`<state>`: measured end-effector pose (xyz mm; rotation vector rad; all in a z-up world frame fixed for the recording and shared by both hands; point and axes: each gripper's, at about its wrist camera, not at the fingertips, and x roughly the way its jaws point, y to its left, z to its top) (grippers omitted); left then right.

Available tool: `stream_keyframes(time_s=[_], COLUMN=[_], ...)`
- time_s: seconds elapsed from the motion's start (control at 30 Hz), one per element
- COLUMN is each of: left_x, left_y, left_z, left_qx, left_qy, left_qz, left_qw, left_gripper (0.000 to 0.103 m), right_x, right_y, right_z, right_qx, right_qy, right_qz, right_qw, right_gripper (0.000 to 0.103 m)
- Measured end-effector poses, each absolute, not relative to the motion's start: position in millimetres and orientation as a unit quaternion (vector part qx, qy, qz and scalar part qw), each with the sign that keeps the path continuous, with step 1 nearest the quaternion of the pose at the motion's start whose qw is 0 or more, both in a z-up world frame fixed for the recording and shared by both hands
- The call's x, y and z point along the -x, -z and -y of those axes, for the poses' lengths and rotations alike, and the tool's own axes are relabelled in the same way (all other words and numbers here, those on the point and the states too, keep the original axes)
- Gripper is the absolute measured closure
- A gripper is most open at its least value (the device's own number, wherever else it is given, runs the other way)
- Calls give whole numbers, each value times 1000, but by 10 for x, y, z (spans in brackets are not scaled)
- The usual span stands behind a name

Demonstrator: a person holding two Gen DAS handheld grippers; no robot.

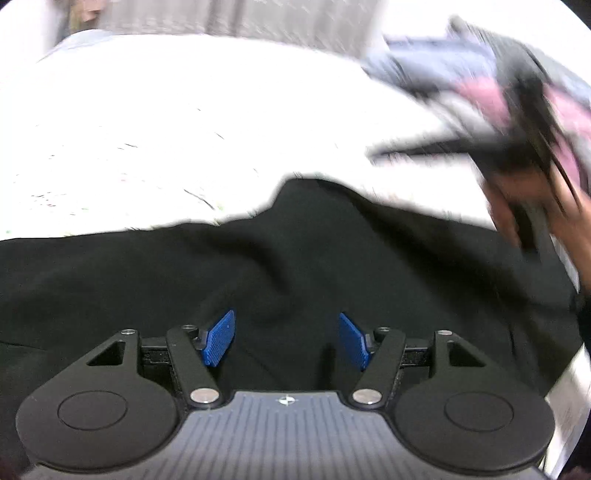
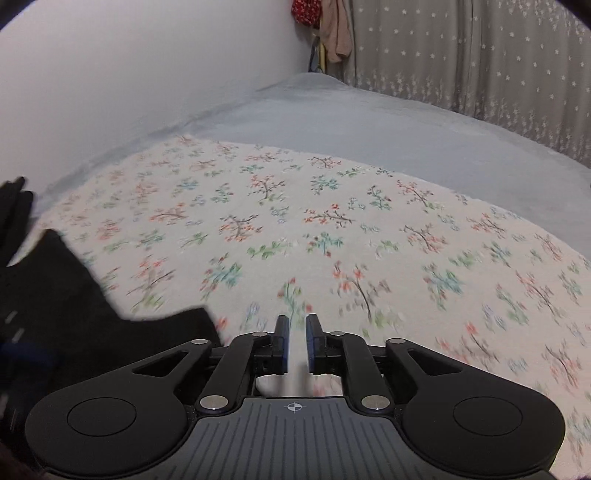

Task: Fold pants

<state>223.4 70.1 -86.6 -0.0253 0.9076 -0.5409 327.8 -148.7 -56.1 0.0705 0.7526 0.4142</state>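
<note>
Black pants [image 1: 295,266] lie spread across the near part of the bed in the left wrist view, with soft creases. My left gripper [image 1: 286,338] hovers over them, open, blue pads wide apart and empty. In the right wrist view a corner of the pants [image 2: 74,314] shows at the lower left. My right gripper [image 2: 297,341] is over the floral sheet to the right of that corner, its blue pads nearly together with a narrow gap and nothing between them. The other gripper and hand [image 1: 535,177] appear blurred at the right of the left wrist view.
The bed has a floral sheet [image 2: 332,221] and a plain blue-grey sheet [image 2: 369,118] beyond it. A white wall [image 2: 129,74] runs along the left, a grey starred curtain [image 2: 480,55] at the back. Clothes [image 2: 332,33] hang in the corner.
</note>
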Motion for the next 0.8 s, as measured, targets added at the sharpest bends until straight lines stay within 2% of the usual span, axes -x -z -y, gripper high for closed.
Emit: stream_keyframes(time_s=[0.07, 0.1, 0.13, 0.33, 0.43, 0.53, 0.63, 0.7, 0.77, 0.8], left_x=[-2297, -2309, -2337, -2418, -2393, -2418, -2433, -2435, -2432, -2438], left_y=[841, 843, 870, 1054, 1000, 1028, 1035, 1053, 1048, 1044], left_z=[-818, -854, -892, -839, -759, -824, -837, -849, -862, -871], left_qx=[52, 69, 80, 66, 29, 6, 3, -2, -6, -5], left_qy=[238, 225, 215, 161, 155, 151, 148, 146, 142, 141], left_qz=[-422, -420, -422, -456, -450, -446, -445, -444, -445, -446], left_qw=[873, 876, 877, 873, 879, 882, 883, 884, 884, 884], left_gripper=[31, 31, 31, 31, 31, 31, 31, 31, 31, 31], right_x=[-3072, -2929, -2775, -1996, -1885, -1898, -1969, -1965, -1912, -1857], right_y=[568, 579, 589, 610, 858, 911, 907, 860, 787, 755], right_z=[1557, 1556, 1526, 1537, 1630, 1995, 2210, 2347, 2517, 2582], right_qx=[-44, -38, -24, 62, 186, 133, 171, 190, 139, 117], right_qy=[-237, -253, -266, -261, -150, -62, 54, 113, 76, 47], right_qz=[-382, -387, -388, -411, -423, -393, -356, -331, -356, -370], right_qw=[892, 886, 882, 871, 874, 907, 917, 917, 921, 921], right_gripper=[71, 56, 49, 49, 53, 53, 52, 46, 43, 36])
